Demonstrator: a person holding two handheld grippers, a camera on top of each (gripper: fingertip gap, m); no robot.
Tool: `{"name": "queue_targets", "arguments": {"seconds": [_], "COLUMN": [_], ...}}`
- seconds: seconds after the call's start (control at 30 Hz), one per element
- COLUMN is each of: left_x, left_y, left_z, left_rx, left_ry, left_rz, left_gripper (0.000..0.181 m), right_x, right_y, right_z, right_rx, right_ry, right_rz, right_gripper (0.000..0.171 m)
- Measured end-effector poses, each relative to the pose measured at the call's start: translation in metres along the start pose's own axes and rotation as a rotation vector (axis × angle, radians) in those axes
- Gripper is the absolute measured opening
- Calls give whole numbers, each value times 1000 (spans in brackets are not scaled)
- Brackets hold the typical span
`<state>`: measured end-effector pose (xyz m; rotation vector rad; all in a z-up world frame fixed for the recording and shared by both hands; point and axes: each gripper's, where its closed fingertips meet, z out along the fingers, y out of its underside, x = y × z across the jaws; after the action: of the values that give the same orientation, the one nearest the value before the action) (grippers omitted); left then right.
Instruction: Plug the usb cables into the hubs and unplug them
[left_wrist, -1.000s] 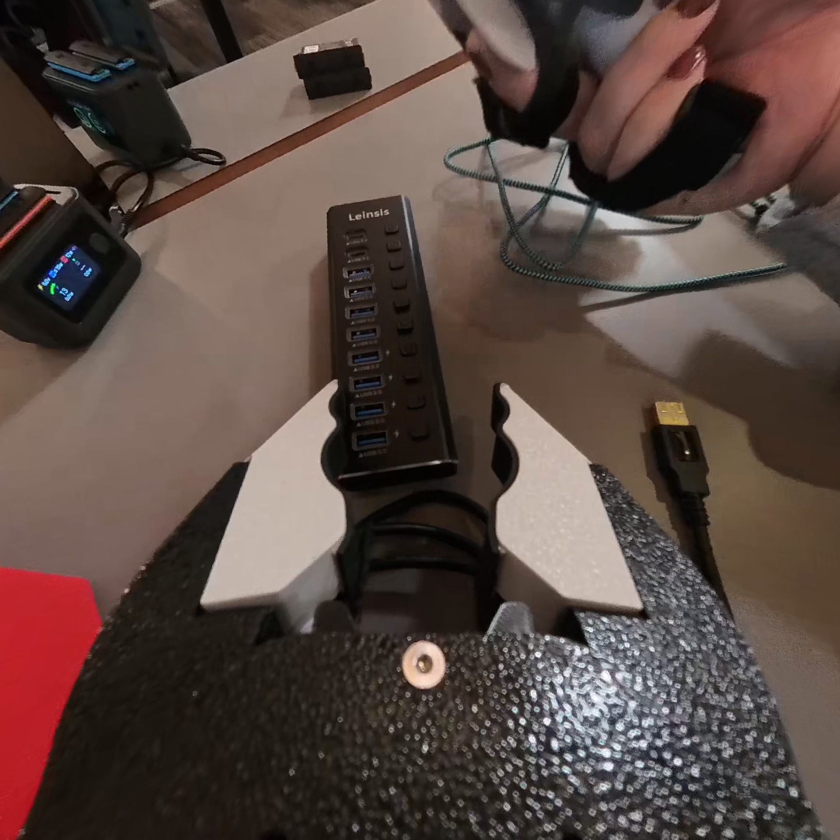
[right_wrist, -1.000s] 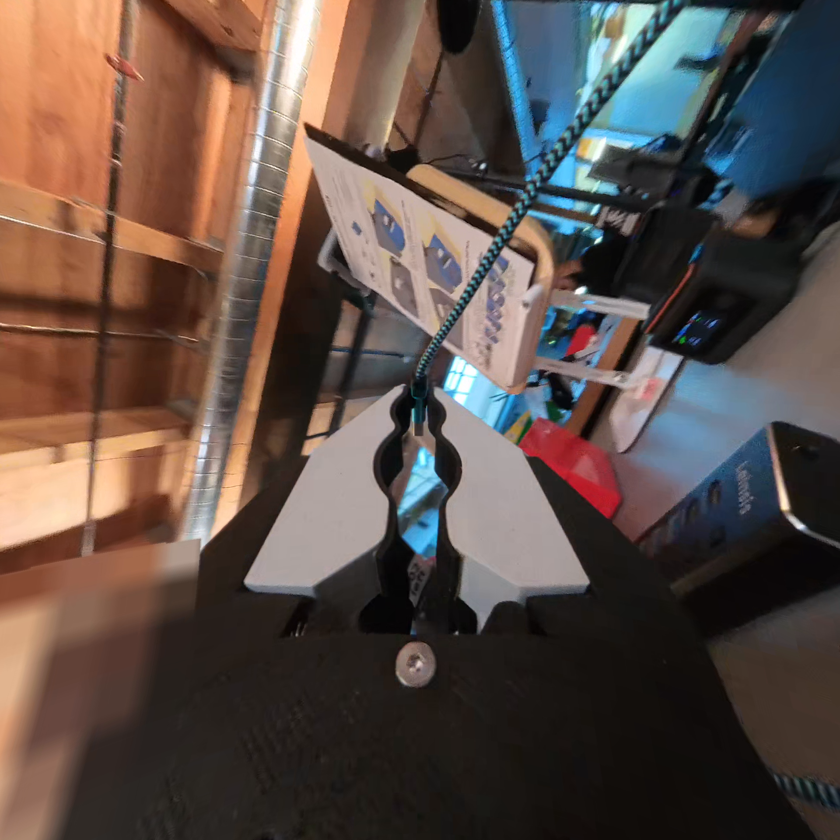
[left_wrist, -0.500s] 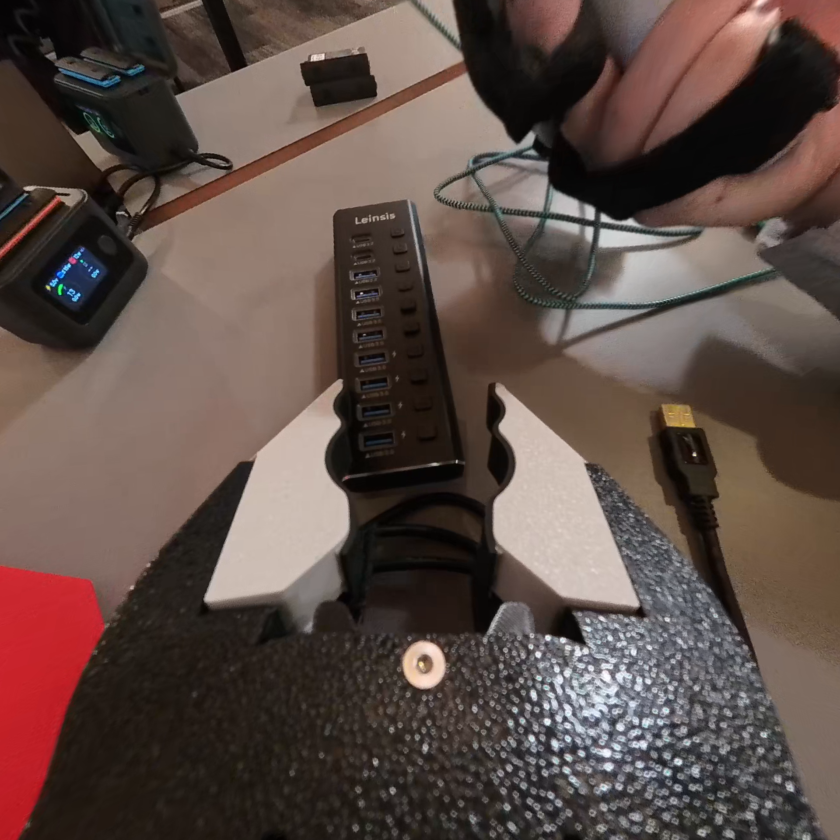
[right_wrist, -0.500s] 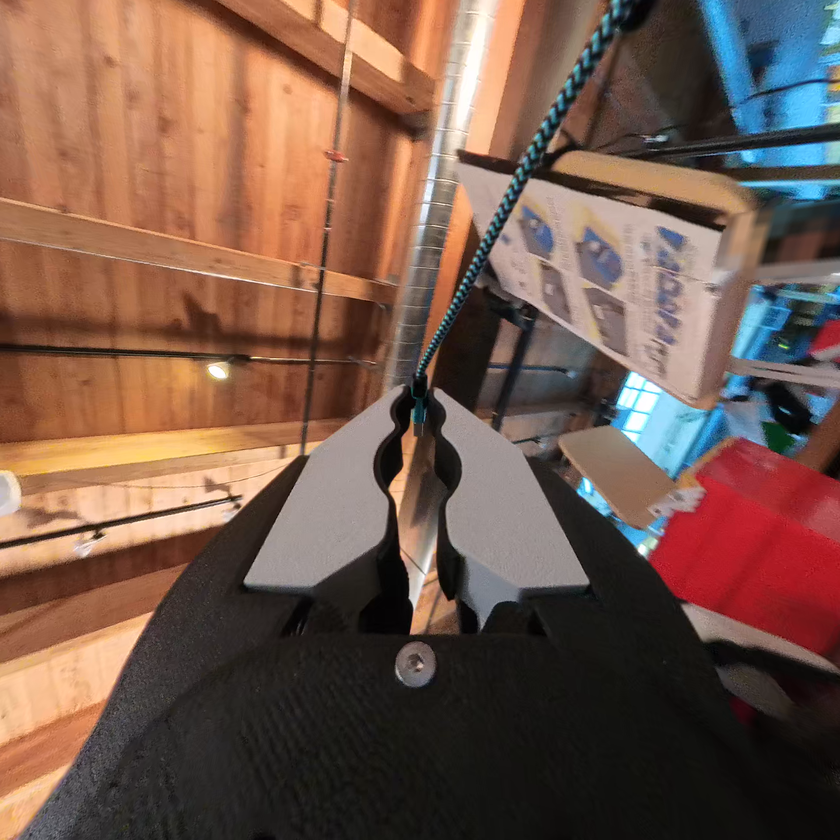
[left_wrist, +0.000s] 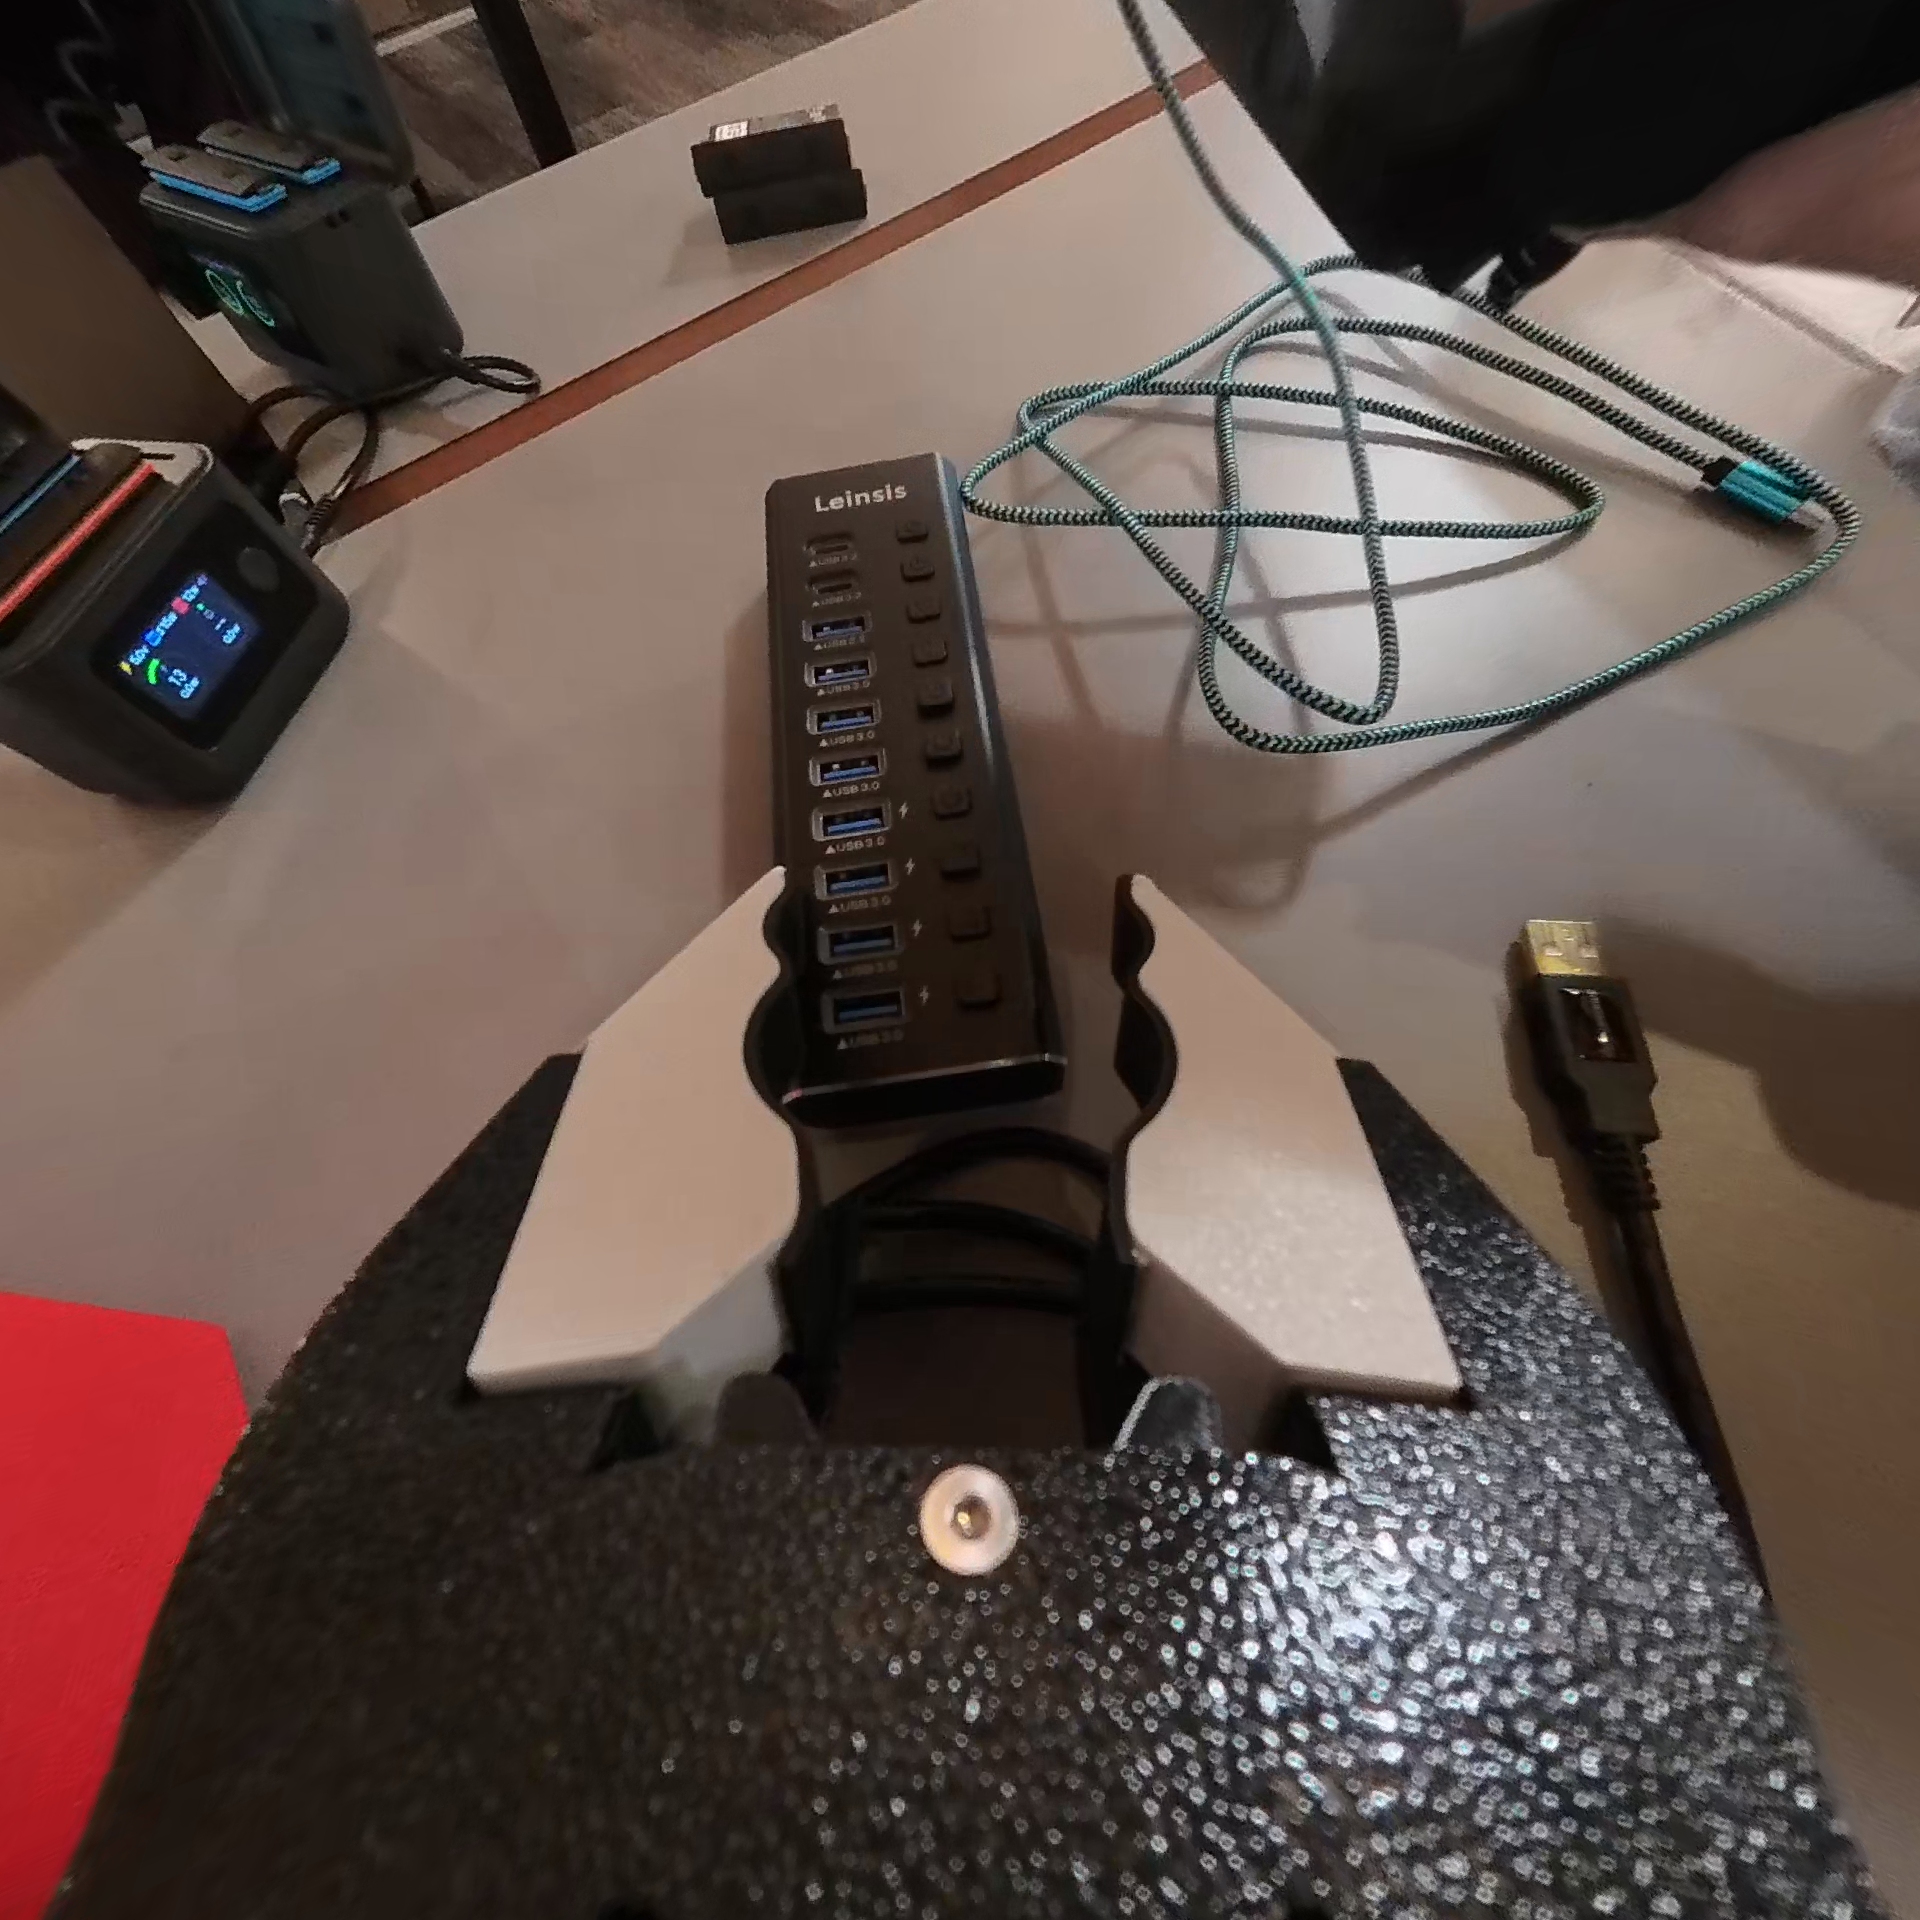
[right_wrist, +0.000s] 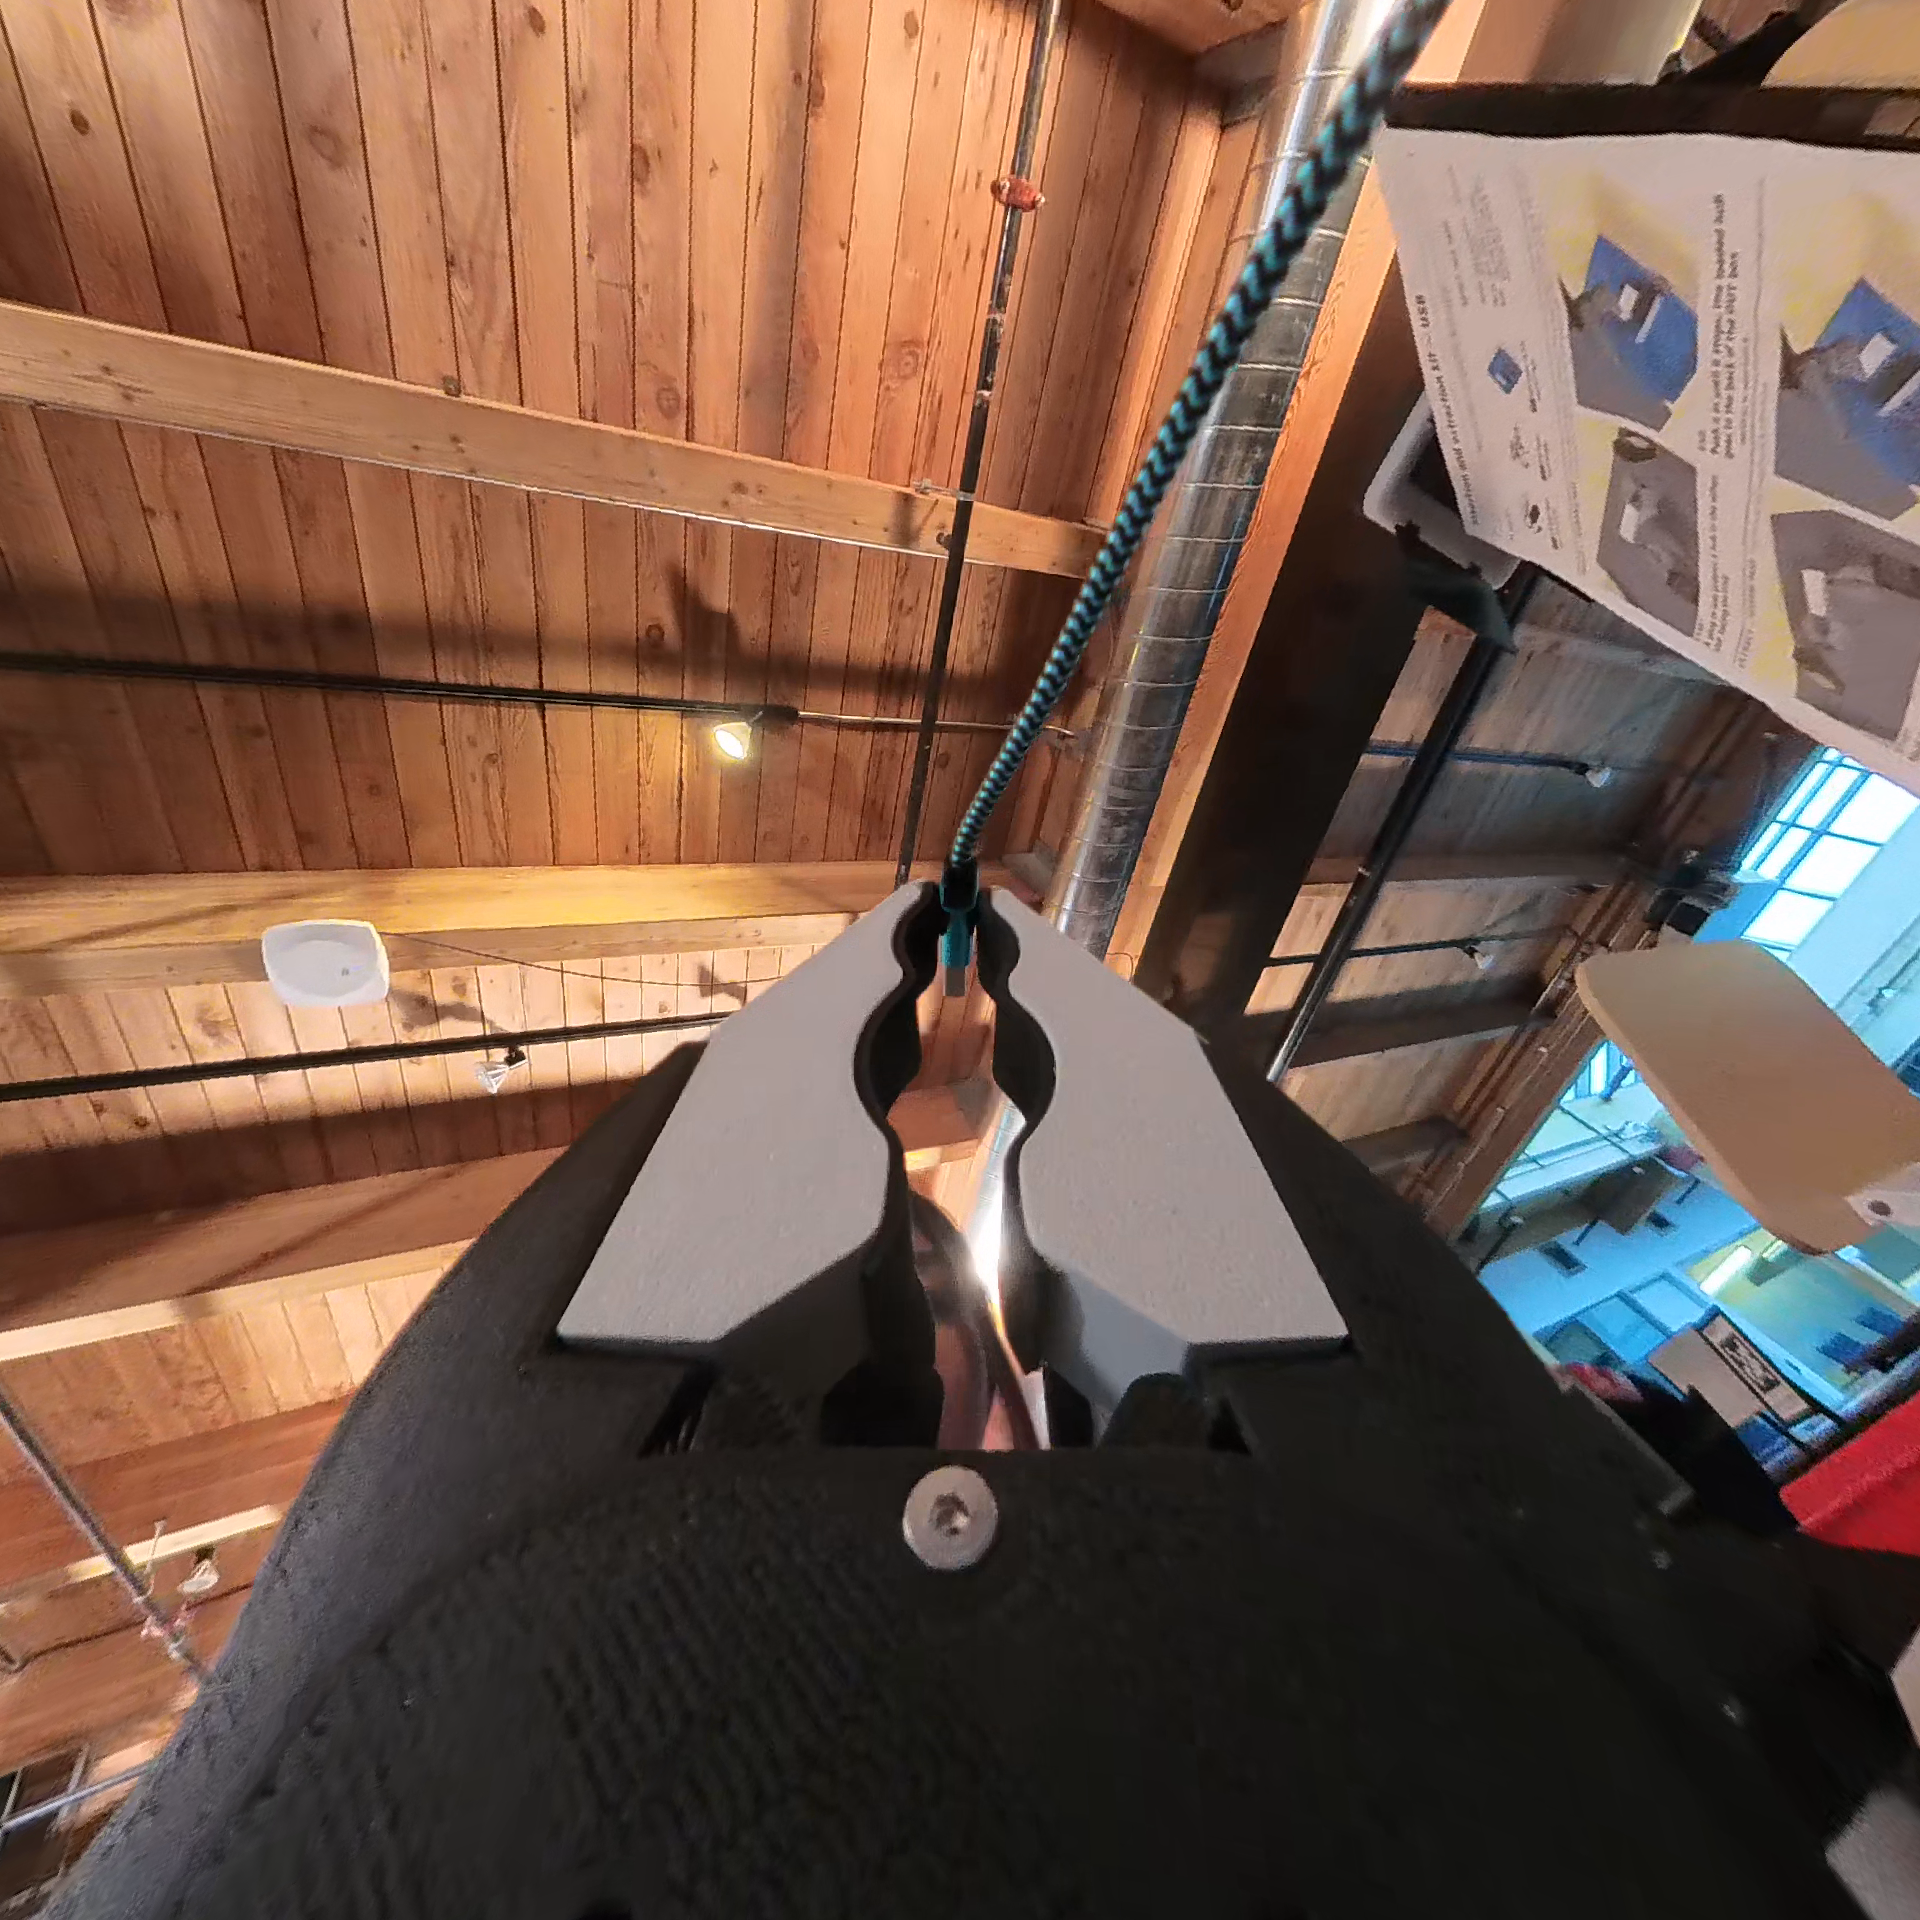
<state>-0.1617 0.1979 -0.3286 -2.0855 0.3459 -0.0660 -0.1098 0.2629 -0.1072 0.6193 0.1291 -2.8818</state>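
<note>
A black multi-port USB hub (left_wrist: 904, 727) lies lengthwise on the grey table (left_wrist: 520, 935). My left gripper (left_wrist: 956, 885) is open, its fingers straddling the hub's near end. My right gripper (right_wrist: 958, 904) points up at the ceiling and is shut on the small teal plug (right_wrist: 956, 935) of a teal-and-black braided cable (right_wrist: 1143, 488). The rest of that cable (left_wrist: 1299, 717) lies coiled on the table right of the hub, with its large teal plug (left_wrist: 1766, 497) at the far right. A black USB cable with a gold plug (left_wrist: 1569, 997) lies right of my left gripper.
A dark charger box with a lit screen (left_wrist: 177, 644) sits at the left, another (left_wrist: 301, 281) behind it, and black blocks (left_wrist: 779, 177) on the far table. A red object (left_wrist: 94, 1558) is at the near left. A printed sheet (right_wrist: 1683, 364) hangs overhead. The left gripper's tips are roughly 25 cm from the right gripper's.
The right gripper has tilted further upward with the teal plug, from the shelves to the ceiling. The hand holding it has risen mostly out of the left wrist view. The left gripper has barely moved.
</note>
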Motion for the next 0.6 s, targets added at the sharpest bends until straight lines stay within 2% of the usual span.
{"name": "queue_targets", "arguments": {"seconds": [0.17,0.33,0.6], "left_x": [0,0,0], "left_y": [0,0,0], "left_z": [0,0,0], "left_rx": [0,0,0], "left_ry": [-1,-1,-1], "left_rz": [1,1,1], "left_gripper": [58,58,58], "right_x": [1,8,51], "right_y": [2,-3,-26], "right_z": [0,-9,-56], "right_rx": [-16,-19,-80], "right_ry": [20,111,634], "right_rz": [-19,-91,-453], "right_gripper": [4,4,4]}}
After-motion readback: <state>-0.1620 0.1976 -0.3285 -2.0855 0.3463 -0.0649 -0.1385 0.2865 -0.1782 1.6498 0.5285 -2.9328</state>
